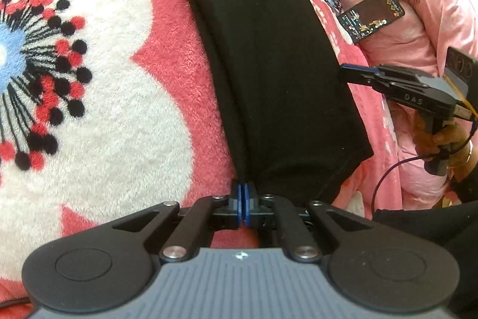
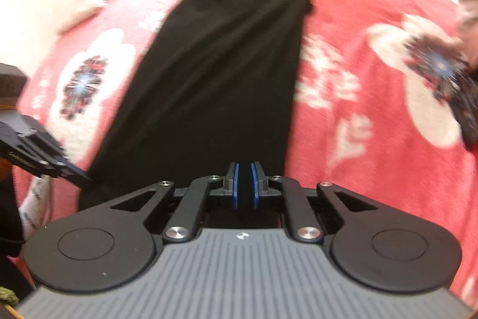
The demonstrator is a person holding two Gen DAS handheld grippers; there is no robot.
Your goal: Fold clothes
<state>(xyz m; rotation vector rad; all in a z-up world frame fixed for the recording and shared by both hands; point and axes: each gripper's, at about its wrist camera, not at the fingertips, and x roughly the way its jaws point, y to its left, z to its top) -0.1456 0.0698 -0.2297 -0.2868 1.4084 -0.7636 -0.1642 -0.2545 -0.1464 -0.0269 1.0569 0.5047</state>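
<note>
Black garment (image 1: 269, 65), plain dark fabric folded into long narrow strip, lies flat on red floral blanket (image 1: 185, 85); near end bunched, w/ creases.

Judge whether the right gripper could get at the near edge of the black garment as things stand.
Probably yes: the right gripper hovers over the black garment with a small gap between its pads, and nothing lies between them and the cloth. The left gripper pinches another edge.

The right gripper (image 1: 355, 73) body bears the letters "DAS".
</note>
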